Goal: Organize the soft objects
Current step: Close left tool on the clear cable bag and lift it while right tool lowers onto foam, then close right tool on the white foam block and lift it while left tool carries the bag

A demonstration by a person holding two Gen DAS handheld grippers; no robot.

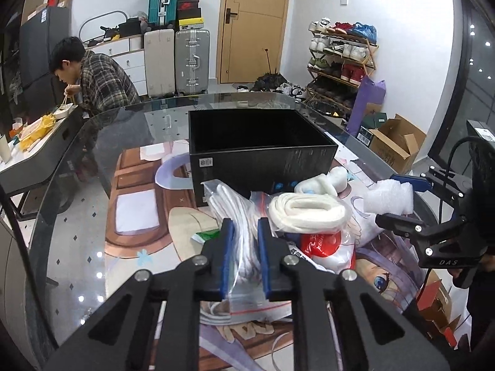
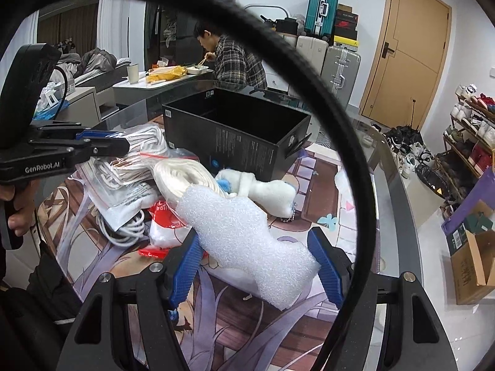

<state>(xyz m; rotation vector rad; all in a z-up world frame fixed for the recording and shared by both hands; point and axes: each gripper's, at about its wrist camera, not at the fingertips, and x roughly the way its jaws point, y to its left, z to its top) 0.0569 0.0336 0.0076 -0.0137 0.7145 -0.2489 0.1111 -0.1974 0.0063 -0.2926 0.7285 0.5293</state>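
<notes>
My left gripper [image 1: 244, 232] is shut on a clear zip bag of white cord [image 1: 230, 208], lifted just in front of the open black box [image 1: 263, 148]; it also shows in the right wrist view [image 2: 102, 143]. My right gripper [image 2: 253, 253] stands open around a white foam piece [image 2: 244, 238], its blue pads beside the foam; whether they touch it I cannot tell. It also shows in the left wrist view [image 1: 399, 198] with the foam [image 1: 389, 198]. A white rope coil [image 1: 306, 213], a white plush toy [image 1: 324, 182] and a red-and-white bag [image 1: 321, 245] lie on the printed mat.
The glass table [image 1: 77, 216] carries an anime-print mat [image 1: 136, 213]. A thick black cable [image 2: 349, 130] arcs across the right wrist view. A person eats at a side table [image 1: 37, 142] to the left. Suitcases, a shoe rack and cardboard boxes stand beyond.
</notes>
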